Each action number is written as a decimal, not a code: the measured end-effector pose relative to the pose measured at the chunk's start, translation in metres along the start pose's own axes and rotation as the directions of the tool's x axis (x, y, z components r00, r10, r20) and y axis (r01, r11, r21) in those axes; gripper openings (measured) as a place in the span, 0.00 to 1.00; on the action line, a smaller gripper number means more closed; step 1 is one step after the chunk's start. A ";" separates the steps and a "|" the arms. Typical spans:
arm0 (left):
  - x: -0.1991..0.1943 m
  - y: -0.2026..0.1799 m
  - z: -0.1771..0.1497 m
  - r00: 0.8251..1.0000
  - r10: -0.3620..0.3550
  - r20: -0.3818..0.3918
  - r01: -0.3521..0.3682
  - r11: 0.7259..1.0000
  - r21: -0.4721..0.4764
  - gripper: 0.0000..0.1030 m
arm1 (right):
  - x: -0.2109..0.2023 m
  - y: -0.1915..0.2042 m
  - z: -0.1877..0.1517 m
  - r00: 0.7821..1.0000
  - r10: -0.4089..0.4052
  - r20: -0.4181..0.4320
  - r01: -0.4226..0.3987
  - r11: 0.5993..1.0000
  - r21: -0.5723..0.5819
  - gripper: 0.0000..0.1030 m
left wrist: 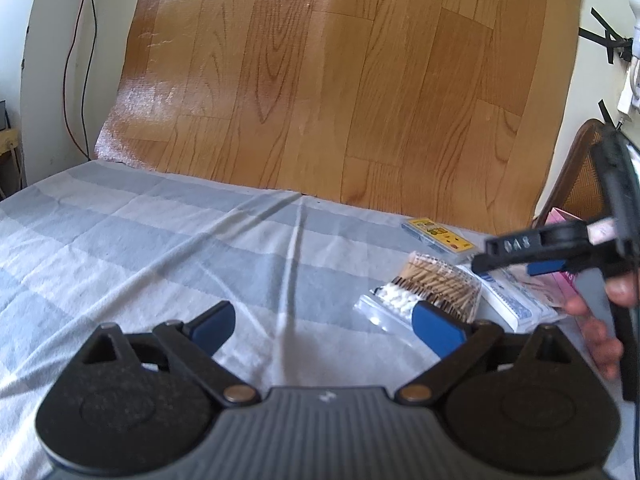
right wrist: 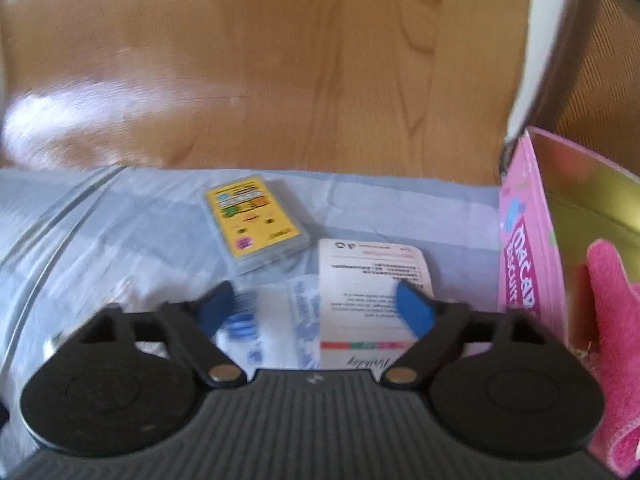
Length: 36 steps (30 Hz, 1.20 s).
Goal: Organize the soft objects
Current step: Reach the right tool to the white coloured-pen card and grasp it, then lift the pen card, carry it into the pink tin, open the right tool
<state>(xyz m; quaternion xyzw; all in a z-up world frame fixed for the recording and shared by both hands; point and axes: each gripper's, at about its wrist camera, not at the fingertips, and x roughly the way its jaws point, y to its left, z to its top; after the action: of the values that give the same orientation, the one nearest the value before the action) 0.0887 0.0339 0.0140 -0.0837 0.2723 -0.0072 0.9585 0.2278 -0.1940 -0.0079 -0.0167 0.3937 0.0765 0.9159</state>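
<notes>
My left gripper (left wrist: 324,328) hangs open over the blue-and-white checked cloth (left wrist: 160,248), with nothing between its blue pads. Just beyond its right finger lies a clear bag of cotton swabs (left wrist: 432,288). My right gripper (right wrist: 316,312) is open above a white-and-blue soft packet (right wrist: 276,320) and a white printed card pack (right wrist: 372,280); the pads touch neither. In the left wrist view the right gripper (left wrist: 520,256) reaches in from the right edge, held by a hand (left wrist: 600,320). A pink cloth (right wrist: 616,340) lies inside the open pink box (right wrist: 524,264).
A yellow-labelled clear case (right wrist: 256,224) lies near the back edge of the cloth. A wood-pattern sheet (left wrist: 320,80) stands behind as a backdrop. A brown woven chair back (left wrist: 584,176) is at the far right, and cables (left wrist: 80,60) hang on the left wall.
</notes>
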 end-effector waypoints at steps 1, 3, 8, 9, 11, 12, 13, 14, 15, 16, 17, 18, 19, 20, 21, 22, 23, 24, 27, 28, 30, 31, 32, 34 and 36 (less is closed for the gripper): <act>0.000 0.001 0.000 1.000 0.000 0.000 0.000 1.000 -0.003 0.96 | -0.005 0.004 -0.001 1.000 0.018 0.005 -0.018 1.000 -0.012 0.56; 0.000 0.001 0.000 1.000 0.000 -0.001 0.000 1.000 -0.009 0.96 | -0.019 0.008 -0.011 0.997 0.081 0.000 -0.081 0.996 -0.032 0.23; -0.001 0.003 0.000 1.000 -0.001 0.001 0.001 1.000 -0.018 0.97 | -0.051 0.028 -0.042 0.991 0.135 0.020 -0.130 0.978 -0.162 0.13; -0.001 0.004 0.000 1.000 -0.002 0.002 0.002 1.000 -0.026 0.98 | -0.056 0.030 -0.044 0.987 0.157 0.018 -0.151 0.970 -0.189 0.13; -0.001 0.007 0.001 1.000 -0.004 0.001 0.004 0.999 -0.044 0.98 | -0.062 0.031 -0.035 0.984 0.174 0.032 -0.166 0.971 -0.175 0.13; -0.001 0.007 0.001 1.000 -0.004 -0.001 0.004 0.999 -0.047 0.98 | -0.066 0.024 -0.026 0.984 0.166 0.056 -0.156 0.977 -0.147 0.15; 0.000 0.007 0.001 1.000 -0.004 -0.002 0.004 0.999 -0.047 0.98 | -0.066 0.018 -0.016 0.985 0.156 0.071 -0.147 0.983 -0.113 0.16; 0.000 0.006 0.001 1.000 -0.003 -0.001 0.003 0.999 -0.042 0.98 | -0.063 0.007 -0.002 0.987 0.145 0.068 -0.141 0.988 -0.062 0.24; -0.001 0.005 0.001 1.000 -0.003 0.002 0.003 0.999 -0.037 0.98 | -0.055 -0.002 0.010 0.989 0.142 0.040 -0.142 0.990 -0.013 0.40; -0.001 0.005 0.001 1.000 -0.002 0.004 0.002 1.000 -0.030 0.98 | -0.045 -0.009 0.020 0.990 0.138 0.003 -0.138 0.990 0.030 0.48; 0.000 0.003 0.001 1.000 -0.002 0.005 0.002 1.000 -0.025 0.98 | -0.034 -0.017 0.028 0.993 0.118 -0.027 -0.116 0.991 0.073 0.49; 0.000 0.003 0.001 1.000 -0.002 0.006 0.002 1.000 -0.021 0.98 | -0.023 -0.023 0.034 0.995 0.085 -0.057 -0.079 0.991 0.106 0.49; 0.000 0.003 0.001 1.000 -0.002 0.008 0.003 1.000 -0.020 0.98 | -0.013 -0.027 0.039 0.994 0.067 -0.085 -0.056 0.991 0.125 0.49; 0.000 0.003 0.001 1.000 -0.003 0.009 0.003 1.000 -0.020 0.98 | -0.004 -0.031 0.042 0.992 0.060 -0.112 -0.043 0.989 0.143 0.51; 0.000 0.003 0.001 1.000 -0.003 0.009 0.004 1.000 -0.019 0.98 | 0.006 -0.035 0.045 0.989 0.049 -0.139 -0.025 0.986 0.165 0.54; 0.000 0.003 0.001 1.000 -0.003 0.009 0.004 1.000 -0.019 0.98 | 0.015 -0.039 0.047 0.987 0.029 -0.161 0.002 0.982 0.189 0.56; 0.000 0.003 0.000 1.000 -0.003 0.011 0.004 1.000 -0.016 0.98 | 0.021 -0.041 0.049 0.988 0.005 -0.155 0.025 0.981 0.194 0.64; -0.001 0.002 0.000 1.000 -0.004 0.012 0.004 1.000 -0.012 0.98 | 0.028 -0.041 0.051 0.986 -0.030 -0.162 0.060 0.981 0.184 0.70; -0.001 0.000 0.000 1.000 -0.007 0.017 0.007 1.000 0.002 0.98 | 0.046 -0.037 0.057 0.971 -0.081 -0.227 0.119 0.980 0.157 0.71; 0.000 -0.001 0.000 1.000 -0.008 0.017 0.008 1.000 0.004 0.98 | 0.051 -0.036 0.056 0.963 -0.098 -0.249 0.137 0.980 0.143 0.71; 0.000 0.000 0.001 1.000 -0.010 0.016 0.010 1.000 0.003 0.98 | 0.052 -0.035 0.054 0.965 -0.094 -0.246 0.135 0.979 0.154 0.66; 0.000 0.000 0.001 1.000 -0.010 0.016 0.010 1.000 0.000 0.98 | 0.051 -0.034 0.052 0.967 -0.085 -0.240 0.124 0.981 0.150 0.62; 0.000 0.000 0.001 1.000 -0.011 0.015 0.011 1.000 -0.004 0.98 | 0.047 -0.033 0.050 0.970 -0.072 -0.232 0.107 0.984 0.141 0.56; 0.001 0.001 0.001 1.000 -0.012 0.014 0.012 1.000 -0.007 0.98 | 0.038 -0.031 0.045 0.973 -0.045 -0.224 0.074 0.990 0.122 0.53; 0.000 0.000 0.001 1.000 -0.011 0.015 0.011 1.000 -0.005 0.98 | 0.023 -0.027 0.036 0.981 -0.015 -0.193 0.034 0.995 0.097 0.45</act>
<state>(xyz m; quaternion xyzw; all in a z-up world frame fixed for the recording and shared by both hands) 0.0893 0.0338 0.0147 -0.0875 0.2645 -0.0113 0.9603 0.2733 -0.2149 -0.0004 0.0167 0.4833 0.0434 0.8742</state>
